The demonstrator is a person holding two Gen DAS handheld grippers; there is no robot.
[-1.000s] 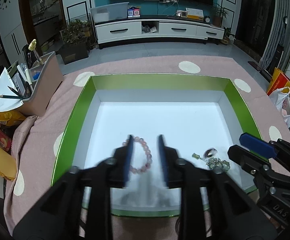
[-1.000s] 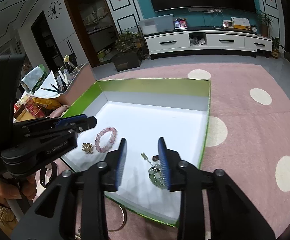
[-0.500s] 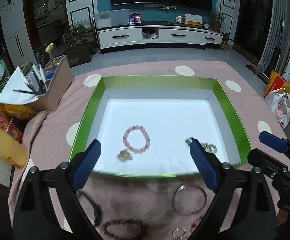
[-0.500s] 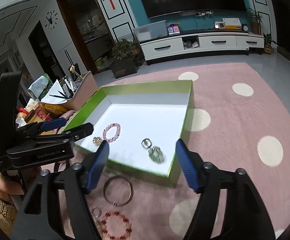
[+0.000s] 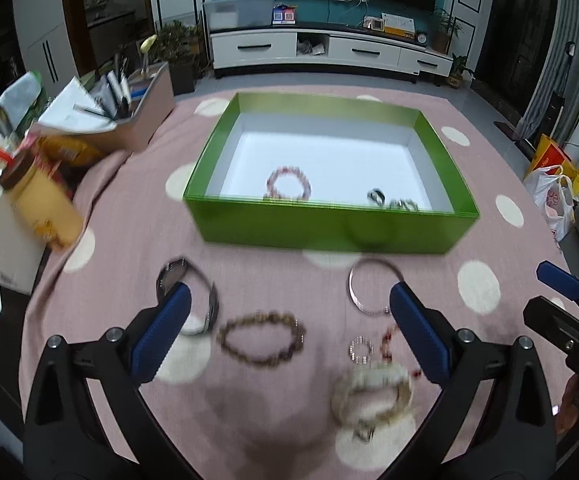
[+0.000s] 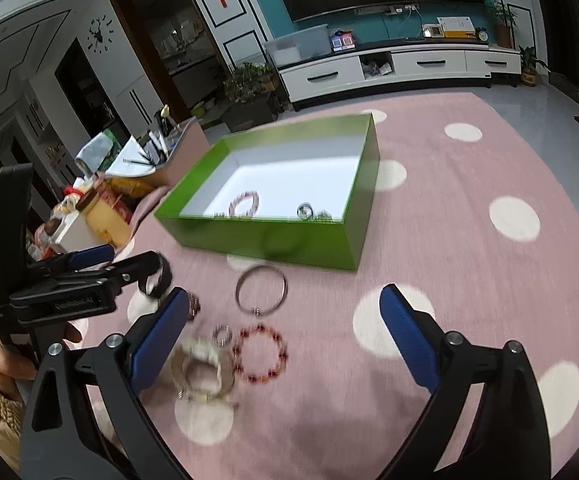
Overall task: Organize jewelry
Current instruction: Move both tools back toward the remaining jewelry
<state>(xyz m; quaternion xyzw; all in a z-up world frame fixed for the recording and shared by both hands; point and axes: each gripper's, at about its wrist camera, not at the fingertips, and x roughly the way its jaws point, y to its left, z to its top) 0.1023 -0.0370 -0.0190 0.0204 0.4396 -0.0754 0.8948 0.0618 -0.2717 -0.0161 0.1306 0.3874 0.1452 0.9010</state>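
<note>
Green box (image 5: 329,226) w/ pink bracelet (image 5: 288,184), ring (image 5: 376,196); both grippers (image 5: 289,312) (image 6: 285,324) spread.

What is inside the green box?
Inside the green box: a pink bead bracelet, a ring and a blurred metallic piece. Its near wall hides their lower edges.

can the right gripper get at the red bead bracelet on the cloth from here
Probably yes. The right gripper hangs open above the red bead bracelet, which lies flat on the pink cloth with nothing over it; only a small ring sits close.
</note>
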